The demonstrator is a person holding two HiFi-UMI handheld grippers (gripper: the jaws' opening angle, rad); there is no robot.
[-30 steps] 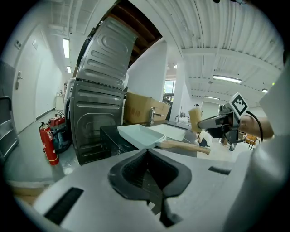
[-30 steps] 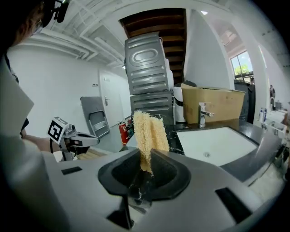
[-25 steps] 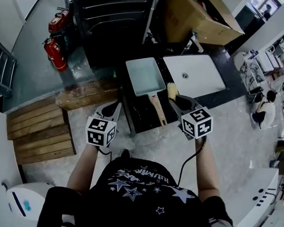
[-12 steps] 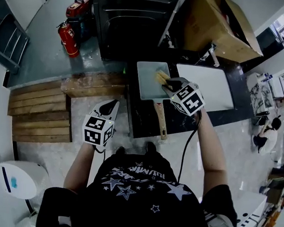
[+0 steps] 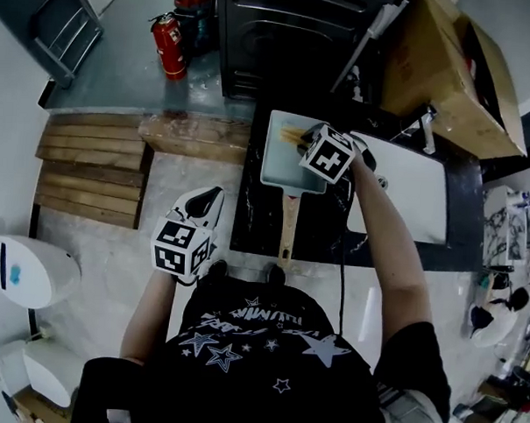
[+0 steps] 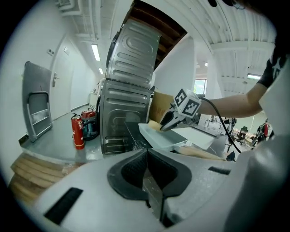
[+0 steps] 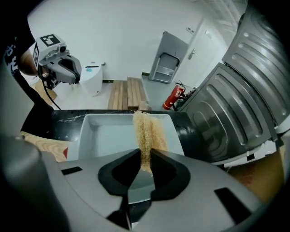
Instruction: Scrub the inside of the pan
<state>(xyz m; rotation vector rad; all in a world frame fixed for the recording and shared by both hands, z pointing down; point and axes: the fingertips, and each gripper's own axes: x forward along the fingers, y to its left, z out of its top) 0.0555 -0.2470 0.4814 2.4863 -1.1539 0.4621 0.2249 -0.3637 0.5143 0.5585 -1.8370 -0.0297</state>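
Observation:
A pale blue rectangular pan (image 5: 278,166) with a wooden handle (image 5: 287,226) lies on the dark counter. My right gripper (image 5: 301,139) reaches over the pan's far end, shut on a yellow fibrous scrubber (image 5: 290,134). In the right gripper view the scrubber (image 7: 147,129) sticks out from the right gripper (image 7: 145,156) and rests down inside the pan (image 7: 104,136). My left gripper (image 5: 204,204) hangs left of the counter over the floor, away from the pan. Its jaws meet with nothing between them in the left gripper view (image 6: 147,156), which also shows the pan (image 6: 158,137).
A white sink (image 5: 410,199) sits right of the pan in the counter. Behind stand a dark metal cabinet (image 5: 290,28) and a cardboard box (image 5: 446,69). A red fire extinguisher (image 5: 170,44), wooden slats (image 5: 91,168) and a white bin (image 5: 26,270) are at left.
My right gripper has carried the scrubber forward from beside the pan's handle into the pan's far end. The left gripper has stayed low at the left.

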